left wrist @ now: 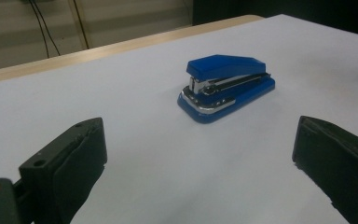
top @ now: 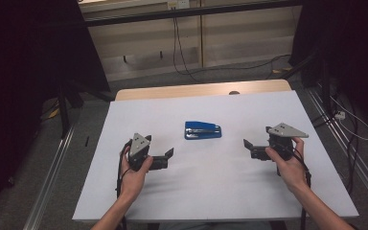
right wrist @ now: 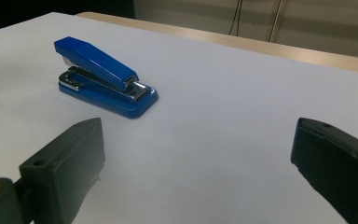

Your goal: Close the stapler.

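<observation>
A blue stapler point(top: 202, 130) lies flat near the middle of the white table point(top: 211, 191), untouched. My left gripper point(top: 166, 158) rests on the table to its lower left, held by a hand, jaws wide apart and holding nothing. My right gripper point(top: 250, 148) sits to the stapler's right, also open with nothing in it, pointing toward the stapler. In the left gripper view the stapler point(left wrist: 226, 86) lies ahead, beyond the open gripper point(left wrist: 200, 163). In the right gripper view the stapler point(right wrist: 105, 77) sits ahead to the left of the open gripper point(right wrist: 198, 163).
A wooden strip point(top: 201, 89) runs along the table's far edge. Beyond it are a pale wall panel and hanging cables point(top: 178, 48). Metal rails point(top: 52, 167) run along the floor on both sides, with loose cables point(top: 350, 124) at the right.
</observation>
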